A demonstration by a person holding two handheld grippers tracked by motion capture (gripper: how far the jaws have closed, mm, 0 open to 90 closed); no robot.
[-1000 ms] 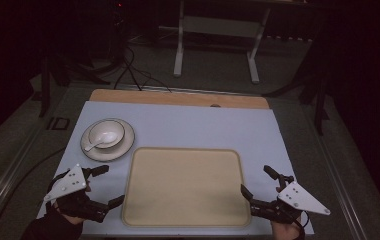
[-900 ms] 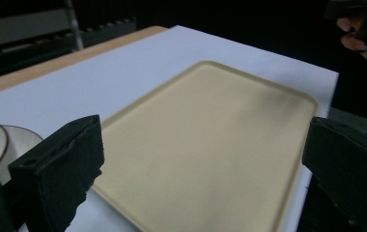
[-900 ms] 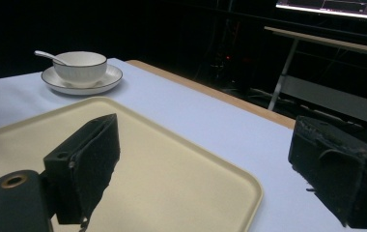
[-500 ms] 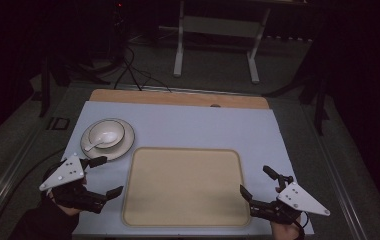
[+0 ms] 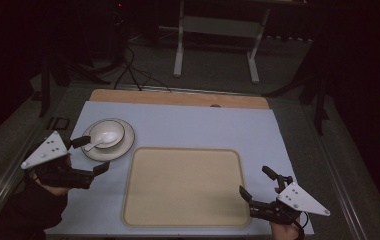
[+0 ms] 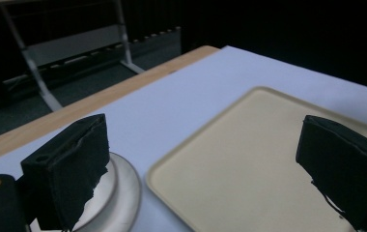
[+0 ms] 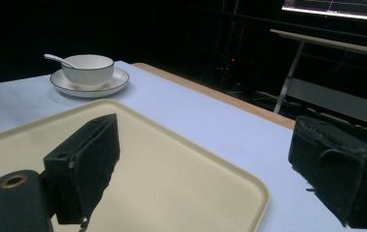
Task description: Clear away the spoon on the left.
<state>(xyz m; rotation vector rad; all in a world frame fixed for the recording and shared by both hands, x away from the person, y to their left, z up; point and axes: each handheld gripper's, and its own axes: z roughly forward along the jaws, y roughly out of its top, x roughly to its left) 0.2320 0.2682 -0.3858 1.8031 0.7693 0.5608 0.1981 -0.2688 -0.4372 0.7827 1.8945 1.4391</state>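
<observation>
Table [image 5: 188, 127]: pale blue top, dark room around.
Left gripper [image 5: 90, 156]: spread wide, flanking plate [image 5: 123, 146] rim; nearer than a second ago.
Bowl [image 5: 107, 133]: on plate, spoon [image 5: 98, 142] inside.
Tray [image 5: 183, 186]: empty, centre.
Right gripper [image 5: 259, 187]: wide, unmoved, at tray corner.
Risk: rim nudged, bowl sliding, spoon tipping out.

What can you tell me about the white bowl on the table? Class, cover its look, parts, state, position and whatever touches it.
The bowl is white, glossy like ceramic, with a thin dark line at its rim. It stands upright on a matching white plate at the table's far left, beside the beige tray. A white spoon rests inside, its handle leaning over the rim. The left gripper is near, jaws open, not touching it.
</observation>
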